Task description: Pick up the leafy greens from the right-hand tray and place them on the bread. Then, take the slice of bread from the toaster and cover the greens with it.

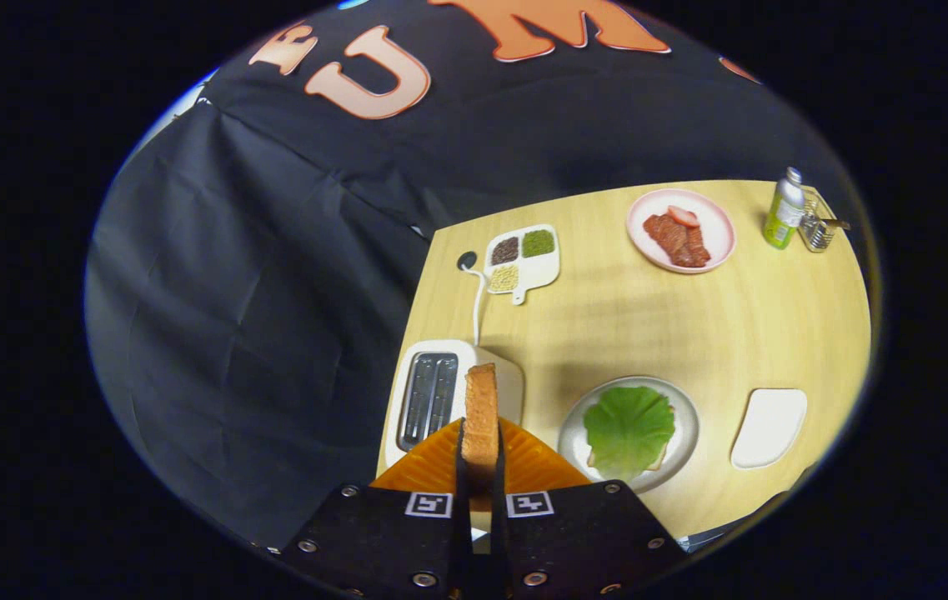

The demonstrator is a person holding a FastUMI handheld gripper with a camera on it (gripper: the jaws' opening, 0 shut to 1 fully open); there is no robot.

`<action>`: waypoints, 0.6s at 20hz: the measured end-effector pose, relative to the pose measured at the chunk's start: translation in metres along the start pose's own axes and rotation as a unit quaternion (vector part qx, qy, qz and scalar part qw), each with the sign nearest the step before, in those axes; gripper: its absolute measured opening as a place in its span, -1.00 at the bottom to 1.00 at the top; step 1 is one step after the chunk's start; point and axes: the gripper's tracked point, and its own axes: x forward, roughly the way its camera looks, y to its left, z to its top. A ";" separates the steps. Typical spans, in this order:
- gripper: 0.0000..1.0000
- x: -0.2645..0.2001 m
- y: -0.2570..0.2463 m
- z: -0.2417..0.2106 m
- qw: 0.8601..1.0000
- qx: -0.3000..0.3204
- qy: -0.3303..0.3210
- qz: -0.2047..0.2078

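Observation:
My gripper (480,462) is shut on a slice of bread (480,408), held on edge between the two fingers and raised above the white toaster (432,400), whose slots show bare. To the right of the fingers a grey plate (686,425) carries a flat slice of bread (664,454) with leafy greens (628,429) spread over it, only the bread's corners peeking out. Further right lies a white tray (769,427) with nothing on it.
The wooden table (649,325) has a pink plate (719,237) with meat slices at the back, a divided white dish of grains (522,258), a green bottle (784,210) and a small wire holder (815,229). The toaster's cord (478,304) runs back. The table's left edge drops off beside the toaster.

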 end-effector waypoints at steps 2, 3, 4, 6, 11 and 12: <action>-0.81 -0.015 -0.030 -0.001 1.000 0.008 -0.008 -0.006; -0.81 -0.021 -0.045 -0.002 1.000 0.013 -0.012 -0.010; -0.81 -0.026 -0.062 -0.003 1.000 0.015 -0.016 -0.017; -0.81 -0.035 -0.094 -0.006 0.999 0.032 -0.023 -0.032; -0.81 -0.040 -0.137 -0.026 0.997 0.067 -0.013 -0.034; -0.82 -0.035 -0.138 -0.032 0.997 0.073 -0.006 -0.027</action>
